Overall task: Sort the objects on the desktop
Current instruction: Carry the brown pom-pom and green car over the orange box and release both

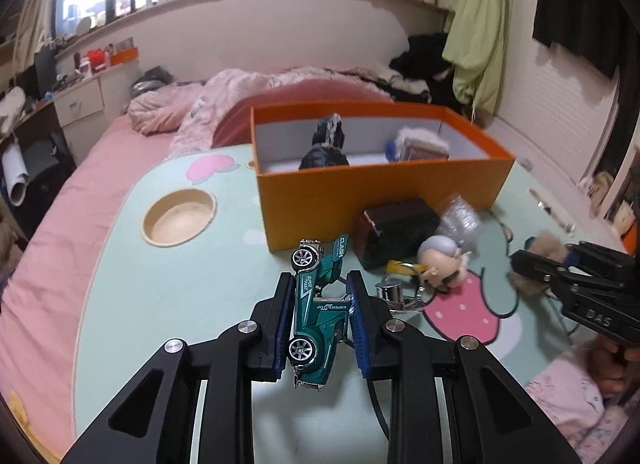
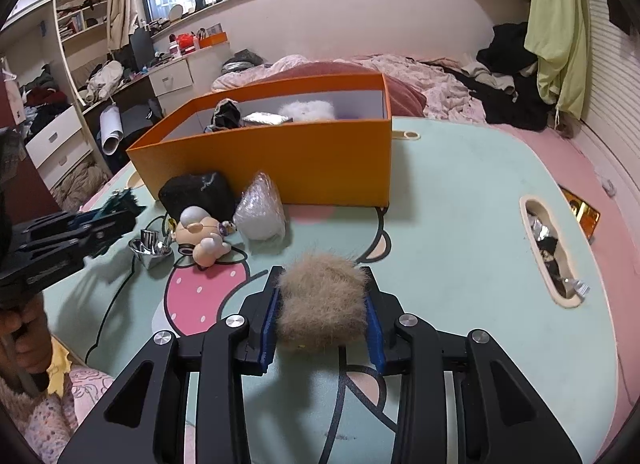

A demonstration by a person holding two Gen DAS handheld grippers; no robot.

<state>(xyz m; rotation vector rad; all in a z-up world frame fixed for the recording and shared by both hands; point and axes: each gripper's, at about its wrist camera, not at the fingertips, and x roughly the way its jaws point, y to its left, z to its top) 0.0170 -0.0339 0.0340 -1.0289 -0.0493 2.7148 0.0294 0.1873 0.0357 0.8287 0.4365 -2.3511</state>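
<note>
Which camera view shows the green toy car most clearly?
The left wrist view. There the green toy car fills the centre, clamped between the left gripper pads, with its wheels and lettering visible. In the right wrist view only a dark green tip shows beyond the left gripper, small and blurred.

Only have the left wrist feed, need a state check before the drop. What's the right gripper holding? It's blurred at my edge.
Observer: The right gripper is shut on a tan fur ball, squeezed between both pads.
Operator: Table past the orange box's right end?
Observer: A long slot cut in the table top, with foil-like scraps in it.
Operator: What's the pale thing in the box?
Observer: A white fluffy item at the orange box's far end.
</note>
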